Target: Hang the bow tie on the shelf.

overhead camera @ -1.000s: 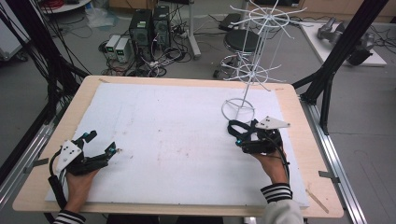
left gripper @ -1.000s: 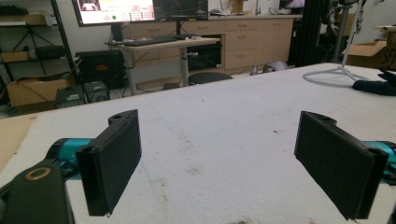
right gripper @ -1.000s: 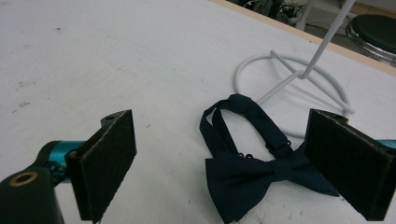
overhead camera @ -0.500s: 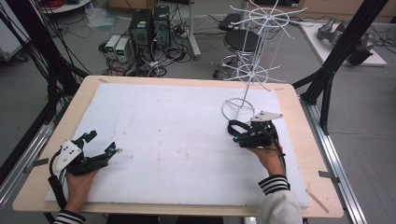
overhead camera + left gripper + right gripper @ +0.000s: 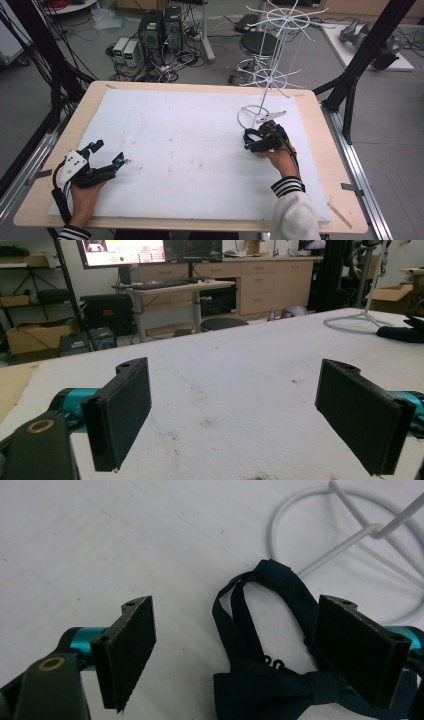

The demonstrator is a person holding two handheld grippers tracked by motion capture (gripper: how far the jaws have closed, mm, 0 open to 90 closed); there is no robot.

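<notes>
Surface: white foam board (image 5: 180, 145) on a wooden table, wire stand (image 5: 272, 75) at upper right. Right gripper (image 5: 235, 650), jaws just narrowing but still apart, straddled a navy bow tie (image 5: 270, 680) beside the stand's ring base, lower right of its view; left gripper (image 5: 245, 415) gaped empty at lower left. Best practice: centre the knot between the pads before closing, keeping clear of the strap loop.

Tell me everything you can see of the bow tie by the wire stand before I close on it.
The bow tie is dark navy fabric, lying flat on the white table cover. Its knotted bow lies nearest the camera of the right hand-held gripper, and the neck strap loops away toward the ring base of the white wire stand; small dark hardware sits where strap meets bow. The open jaws straddle it, the right pad over the bow's end; whether it touches, I cannot tell.
</notes>
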